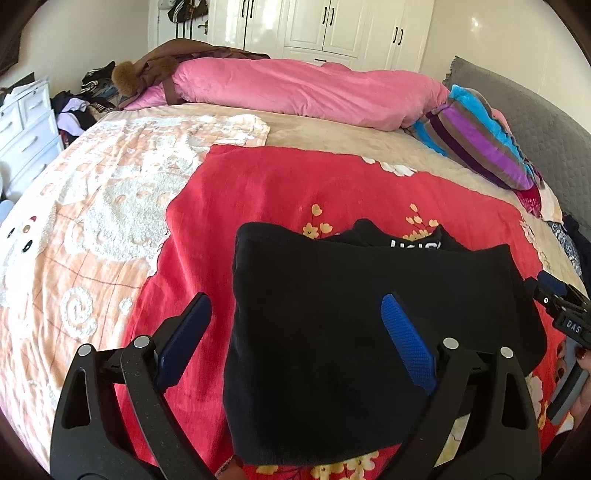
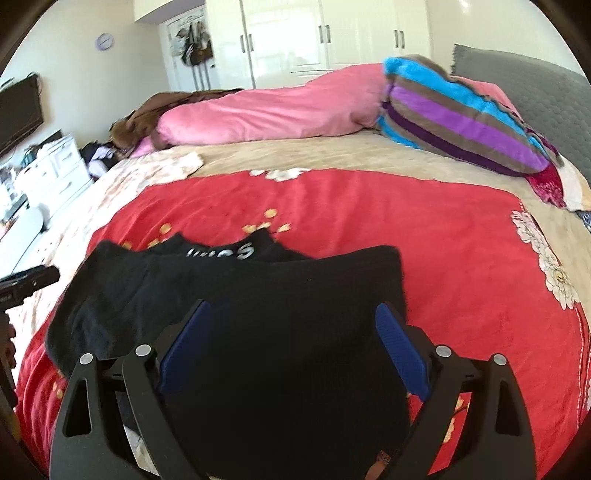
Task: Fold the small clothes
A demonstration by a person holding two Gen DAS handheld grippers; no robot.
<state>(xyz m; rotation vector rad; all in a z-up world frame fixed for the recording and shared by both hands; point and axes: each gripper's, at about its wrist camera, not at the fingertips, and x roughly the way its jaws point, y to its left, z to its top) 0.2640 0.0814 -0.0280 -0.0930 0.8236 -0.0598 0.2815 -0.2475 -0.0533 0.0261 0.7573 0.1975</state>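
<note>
Black garment (image 1: 369, 332), lying on the red floral blanket (image 1: 295, 192) at the near side of the bed (image 1: 332, 136). It is doubled over: the upper layer forms a broad, roughly rectangular panel, and from under its far edge a second layer protrudes, bearing white lettering (image 1: 415, 244) partly hidden by the fold. The panel looks somewhat wider across the bed than deep, though fisheye distortion leaves the long axis uncertain. The lettered edge points toward the pink duvet (image 1: 303, 92) and white wardrobe (image 1: 325, 29).

Left tool (image 1: 295, 336): jaws spread wide, holding nothing. Its blue right pad (image 1: 406, 339) is over the black cloth, and its left pad (image 1: 184, 339) over the red blanket just beside the garment's left edge.

Right tool (image 2: 293, 343): jaws likewise spread wide and empty, poised over the garment's right half (image 2: 258, 314); whether either pad touches the cloth cannot be told.

Surroundings: a peach patterned towel blanket (image 1: 92, 206) lies left of the red one; a striped pillow (image 2: 461, 122) rests near the grey headboard (image 2: 535, 92); a white dresser (image 1: 26, 125) stands at the far left.
</note>
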